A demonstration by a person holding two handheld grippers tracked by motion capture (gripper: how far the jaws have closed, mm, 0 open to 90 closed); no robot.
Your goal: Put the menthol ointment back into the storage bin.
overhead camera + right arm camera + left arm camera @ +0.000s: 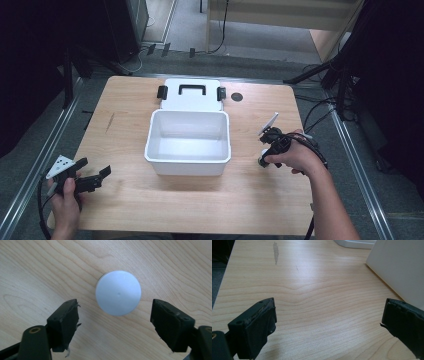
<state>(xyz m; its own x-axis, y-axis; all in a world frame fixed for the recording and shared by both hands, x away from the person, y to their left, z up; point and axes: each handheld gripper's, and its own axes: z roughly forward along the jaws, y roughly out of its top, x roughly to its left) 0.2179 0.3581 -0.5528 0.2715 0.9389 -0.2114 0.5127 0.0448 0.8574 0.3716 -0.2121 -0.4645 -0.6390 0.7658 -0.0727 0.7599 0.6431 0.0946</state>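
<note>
Black jaws of the right gripper (115, 322) rise close to the lens in the right gripper view, standing apart with a clear gap on each side of a round white cap-like disc (118, 293) that sits flat on the wooden table (37, 270); pads not touching it, disc just beyond and between the tips. What the disc belongs to cannot be told. High view: right gripper (262, 161) pointed down at the table right of the white bin (188, 142), held by the right hand (295, 157); the disc shows as a small pale spot under the tips. Bin open, inside bare, near table centre. Its white lid (192, 95) with black handle and two black latches lies flat just behind the bin, touching or nearly touching its far rim. Left gripper (95, 172) at the near left corner, level, jaws spread wide, nothing between them; in the left gripper view (327, 322) bare wood lies between the pads, bin wall at the right.
</note>
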